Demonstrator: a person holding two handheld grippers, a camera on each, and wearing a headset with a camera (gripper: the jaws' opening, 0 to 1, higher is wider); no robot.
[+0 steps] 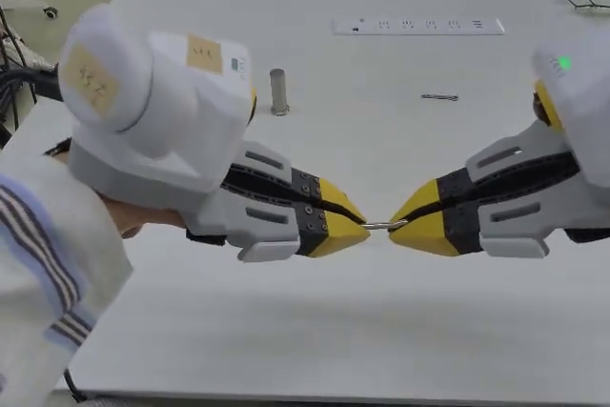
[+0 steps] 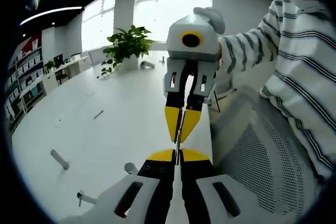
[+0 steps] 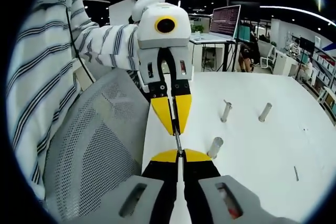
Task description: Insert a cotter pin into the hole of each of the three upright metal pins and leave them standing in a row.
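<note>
The left gripper and right gripper meet tip to tip over the near table. Each is clamped on one end of a cotter pin, likely to hand it over or realign it. A metal pin stands farther back, and a spare pin lies far right.
</note>
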